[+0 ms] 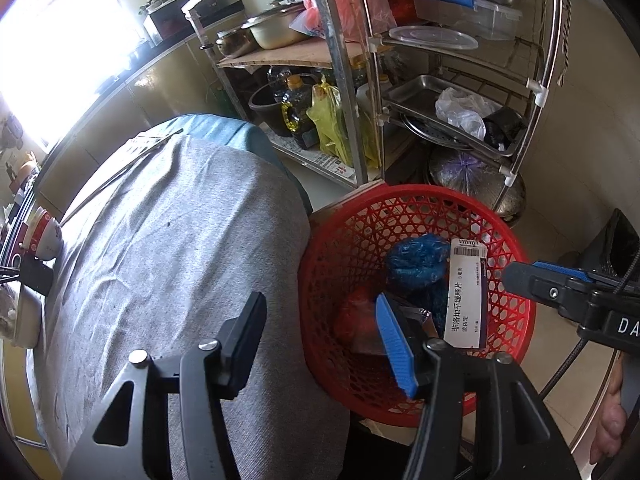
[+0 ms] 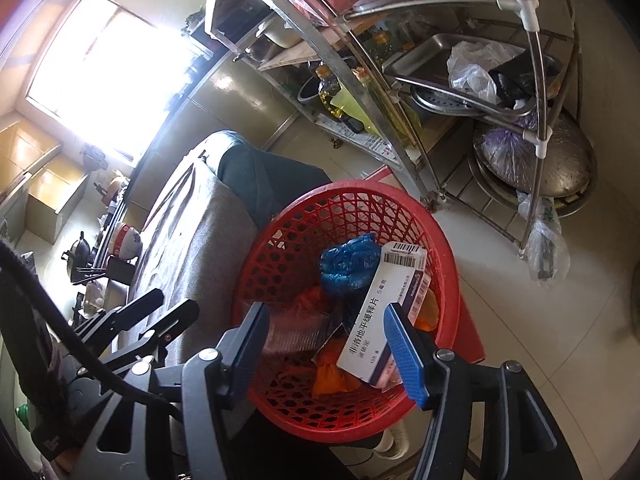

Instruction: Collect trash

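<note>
A red plastic basket [image 1: 516,280] [image 2: 444,264] stands on the floor beside the grey-clothed table [image 1: 172,240] [image 2: 192,232]. In it lie a white medicine box [image 1: 466,294] [image 2: 380,316], a crumpled blue bag [image 1: 416,258] [image 2: 348,262] and orange and clear wrappers [image 2: 332,376]. My left gripper [image 1: 324,340] is open and empty over the table's edge and the basket's near rim. My right gripper [image 2: 326,344] is open and empty just above the basket; it also shows in the left wrist view [image 1: 560,288].
A steel rack [image 1: 360,80] [image 2: 400,92] with pots, trays, bottles and bags stands behind the basket. Bowls and a dark phone [image 1: 38,276] sit at the table's far left end. Tiled floor [image 2: 540,320] lies to the right.
</note>
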### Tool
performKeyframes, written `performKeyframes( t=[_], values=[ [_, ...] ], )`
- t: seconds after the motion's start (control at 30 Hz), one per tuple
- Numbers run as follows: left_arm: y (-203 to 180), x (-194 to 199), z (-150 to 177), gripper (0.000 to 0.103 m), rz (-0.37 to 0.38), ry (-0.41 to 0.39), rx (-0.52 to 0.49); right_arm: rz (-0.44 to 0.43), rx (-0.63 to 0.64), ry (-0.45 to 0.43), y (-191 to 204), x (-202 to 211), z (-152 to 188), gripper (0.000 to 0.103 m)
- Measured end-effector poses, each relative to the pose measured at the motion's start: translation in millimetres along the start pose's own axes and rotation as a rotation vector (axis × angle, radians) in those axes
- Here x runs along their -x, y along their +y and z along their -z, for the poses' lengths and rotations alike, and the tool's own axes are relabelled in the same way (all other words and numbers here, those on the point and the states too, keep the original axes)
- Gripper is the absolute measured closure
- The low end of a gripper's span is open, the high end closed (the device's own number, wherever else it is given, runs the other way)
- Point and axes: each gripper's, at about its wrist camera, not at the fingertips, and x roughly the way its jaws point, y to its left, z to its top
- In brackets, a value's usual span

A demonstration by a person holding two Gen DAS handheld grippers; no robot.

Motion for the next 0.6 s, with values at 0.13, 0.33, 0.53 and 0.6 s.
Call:
performKeyframes(
  t=[0.13, 0.33, 0.53, 0.6],
  values=[
    [12.0, 12.9, 5.4, 0.045, -0.006, -0.017, 0.027, -0.005, 0.023, 0.0, 8.1, 3.2, 0.7, 0.04],
    [51.1, 42.8, 23.3, 0.035, -0.053, -0.073, 0.129, 0.017, 0.134, -0.022, 40.3, 12.2, 1.5, 0.04],
    [110.4, 74.4, 54.6, 0.035, -0.179, -0.121, 0.279, -0.008, 0.333, -0.063, 108.8, 15.0, 4.6, 0.04],
    [132.6, 84.2, 67.5, 0.034, -0.232, -0.125, 0.336, -0.023, 0.42, -0.072, 139.7, 12.0, 8.9, 0.04]
  ],
)
